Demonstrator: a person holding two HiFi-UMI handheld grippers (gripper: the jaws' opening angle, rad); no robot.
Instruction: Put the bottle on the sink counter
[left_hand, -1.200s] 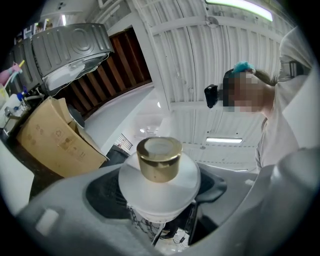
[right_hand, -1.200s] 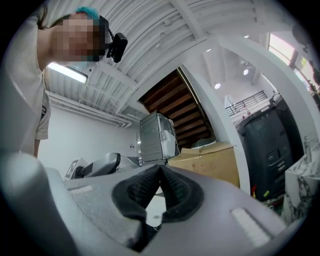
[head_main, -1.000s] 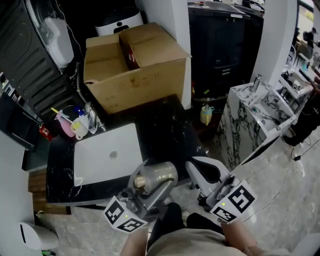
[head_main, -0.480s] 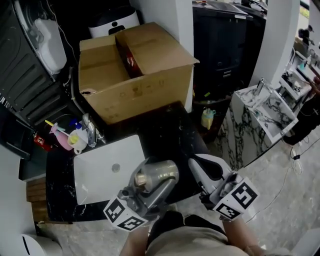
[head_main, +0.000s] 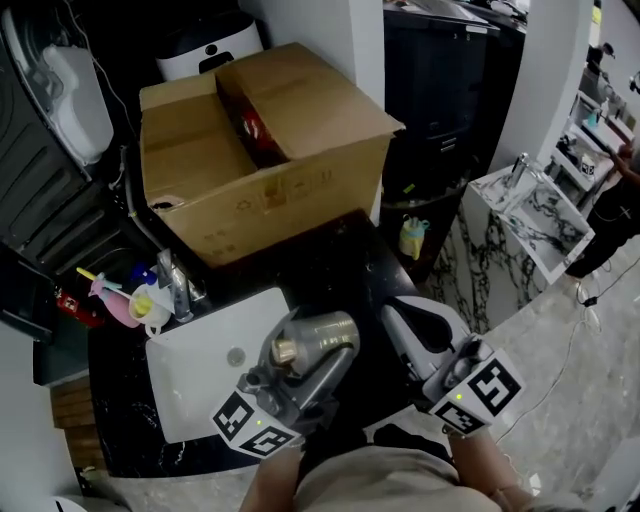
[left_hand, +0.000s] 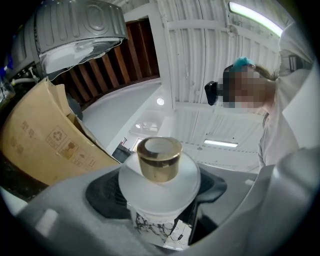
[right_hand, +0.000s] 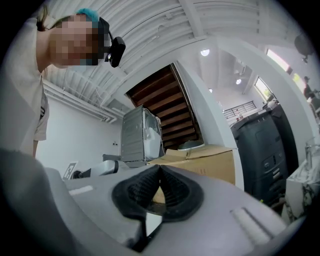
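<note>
Two handheld grippers are reaching out over the near part of the black marble counter (head_main: 335, 262). The left gripper (head_main: 318, 352) is clamping the frosted bottle (head_main: 326, 330), its dark pads pressing on the body from either side, as the left gripper view is showing plainly. The bottle is lying tilted in that grip, its gold cap (head_main: 285, 350) pointing back toward the person, and it is hanging over the place where the white sink basin (head_main: 200, 350) is meeting the dark counter top; it is not resting on either. The right gripper (head_main: 408, 320) is hovering just beside the bottle, to its right, with its jaws together and nothing between them. A large cardboard box (head_main: 265, 165) is sitting at the back of the counter with its flaps partly open. A faucet (head_main: 173, 285) is standing at the far left corner of the basin, and pink and yellow items (head_main: 135, 298) are crowding beside it.
</note>
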